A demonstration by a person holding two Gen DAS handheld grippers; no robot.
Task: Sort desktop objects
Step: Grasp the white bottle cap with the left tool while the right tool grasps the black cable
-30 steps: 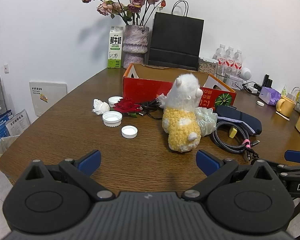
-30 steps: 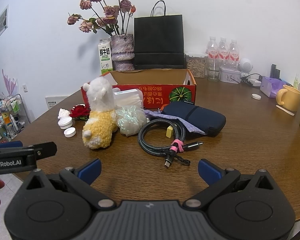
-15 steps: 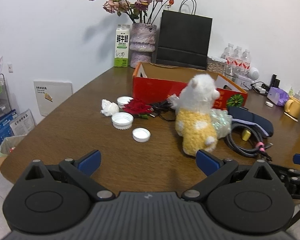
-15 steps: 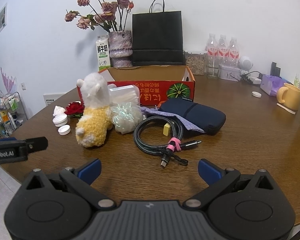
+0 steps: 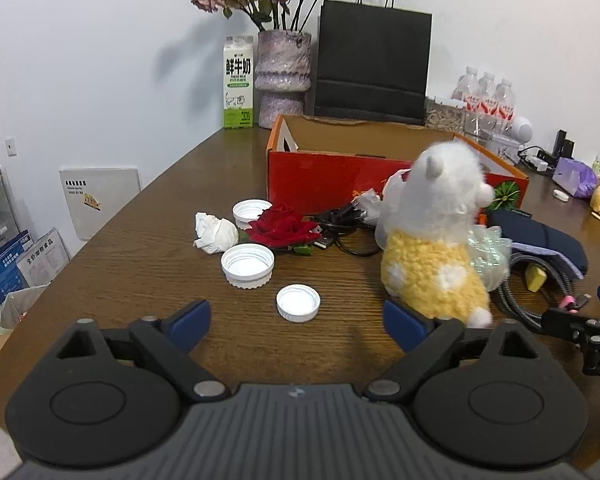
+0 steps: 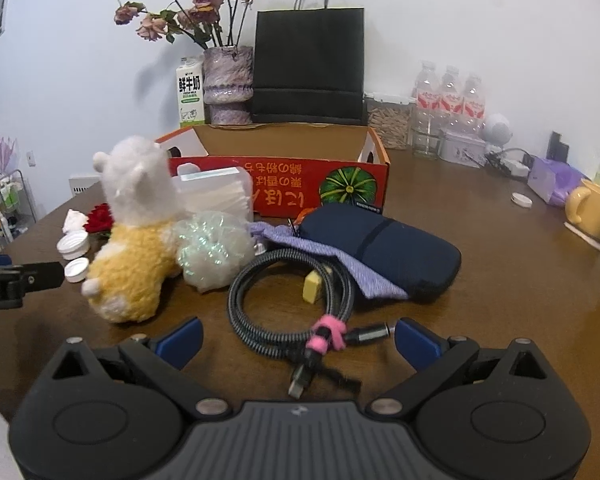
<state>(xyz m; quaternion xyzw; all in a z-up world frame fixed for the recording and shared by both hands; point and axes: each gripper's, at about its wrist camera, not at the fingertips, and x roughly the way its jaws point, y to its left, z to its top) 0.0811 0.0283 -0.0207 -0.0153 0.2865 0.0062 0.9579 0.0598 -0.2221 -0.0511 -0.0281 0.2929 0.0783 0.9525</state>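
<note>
While the plush alpaca (image 5: 436, 248) is blurred and hides part of the red box (image 5: 320, 176), the left gripper (image 5: 296, 318), its jaws just narrowed yet wide apart and empty, is held over a white cap (image 5: 298, 302) on the wooden table (image 5: 140, 264), and the right gripper (image 6: 298, 338) is spread empty above the coiled cable (image 6: 292, 300).

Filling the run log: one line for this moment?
left gripper: open, closing, empty | right gripper: open, empty | nearest: small cap, coiled cable

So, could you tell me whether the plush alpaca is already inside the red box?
No, the plush alpaca sits on the table in front of the red box.
</note>
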